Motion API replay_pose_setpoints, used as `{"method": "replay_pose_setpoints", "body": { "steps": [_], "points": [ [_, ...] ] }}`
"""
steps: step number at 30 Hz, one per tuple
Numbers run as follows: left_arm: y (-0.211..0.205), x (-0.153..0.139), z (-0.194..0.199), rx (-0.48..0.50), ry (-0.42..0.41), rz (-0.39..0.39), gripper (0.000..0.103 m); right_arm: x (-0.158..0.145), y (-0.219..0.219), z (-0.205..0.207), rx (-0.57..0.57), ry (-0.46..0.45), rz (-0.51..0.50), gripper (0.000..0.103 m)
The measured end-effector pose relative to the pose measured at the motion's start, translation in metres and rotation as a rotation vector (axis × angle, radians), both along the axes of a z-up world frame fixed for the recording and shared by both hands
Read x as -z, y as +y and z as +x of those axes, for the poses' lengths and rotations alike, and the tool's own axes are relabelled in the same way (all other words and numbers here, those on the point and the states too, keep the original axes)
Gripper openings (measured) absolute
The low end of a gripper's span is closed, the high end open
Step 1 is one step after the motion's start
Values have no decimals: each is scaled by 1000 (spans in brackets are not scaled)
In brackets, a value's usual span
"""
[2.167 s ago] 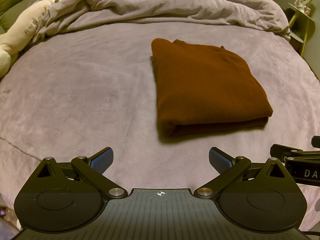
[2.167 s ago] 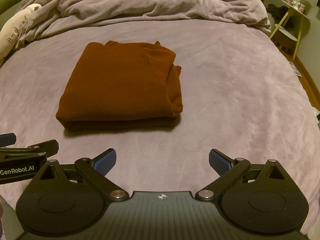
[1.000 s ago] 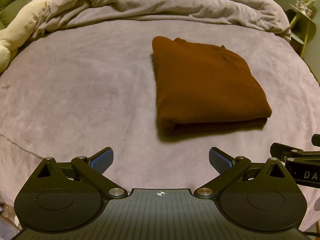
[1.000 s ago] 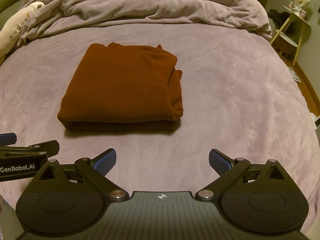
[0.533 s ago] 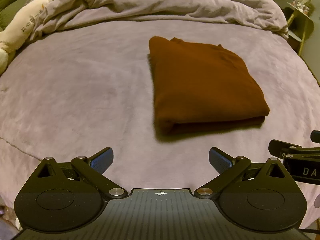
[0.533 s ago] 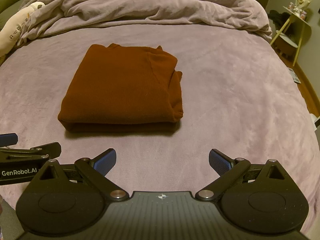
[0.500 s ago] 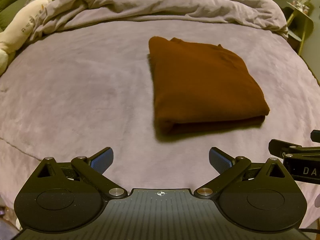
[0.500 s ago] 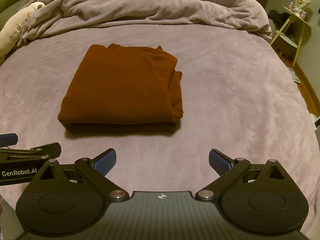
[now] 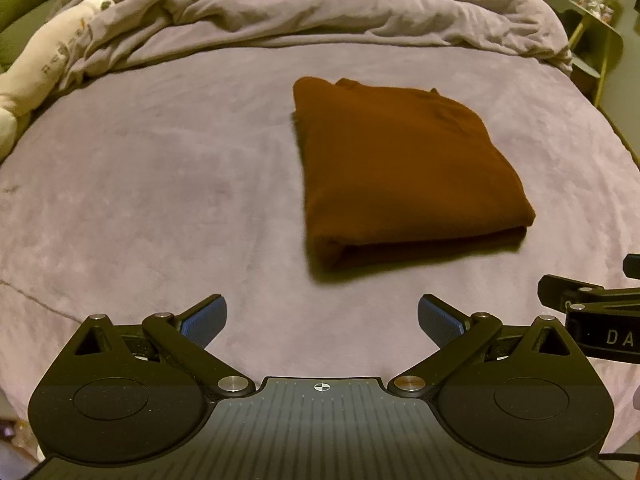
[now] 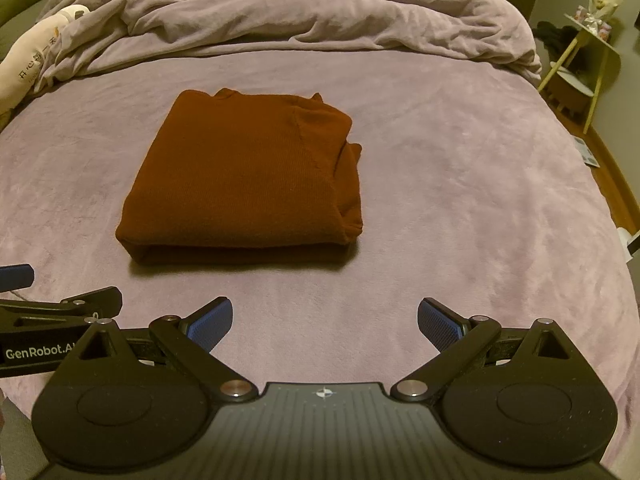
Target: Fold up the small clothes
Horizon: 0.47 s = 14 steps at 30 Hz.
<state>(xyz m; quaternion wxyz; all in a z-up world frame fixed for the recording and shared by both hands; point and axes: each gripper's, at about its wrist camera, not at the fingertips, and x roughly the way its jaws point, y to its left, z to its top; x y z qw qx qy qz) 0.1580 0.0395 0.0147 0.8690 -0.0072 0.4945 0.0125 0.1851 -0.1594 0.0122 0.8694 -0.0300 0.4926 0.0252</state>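
Observation:
A rust-brown garment [image 9: 404, 172] lies folded into a neat rectangle on the purple bed cover [image 9: 160, 184]. It also shows in the right wrist view [image 10: 248, 180], left of centre. My left gripper [image 9: 322, 316] is open and empty, held back from the garment's near edge. My right gripper [image 10: 325, 318] is open and empty, also short of the near fold. Each gripper shows at the edge of the other's view: the right one [image 9: 592, 300], the left one [image 10: 60, 304].
A crumpled purple duvet [image 10: 304, 12] lies across the far side of the bed. A cream plush toy [image 9: 44, 72] lies at the far left. A yellow side table [image 10: 584, 52] stands off the bed at the right, by the floor.
Both grippers have drawn back slightly and tilted, so the garment sits a little farther away. The garment itself has not moved. Both stay open.

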Motion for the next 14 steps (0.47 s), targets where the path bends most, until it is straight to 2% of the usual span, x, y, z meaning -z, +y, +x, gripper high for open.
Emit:
{"method": "replay_pose_setpoints", "body": {
  "steps": [14],
  "points": [
    [-2,-1,-4,15,-1,-5,103,-3,-2,-5,2,-11,0,99]
  ]
}}
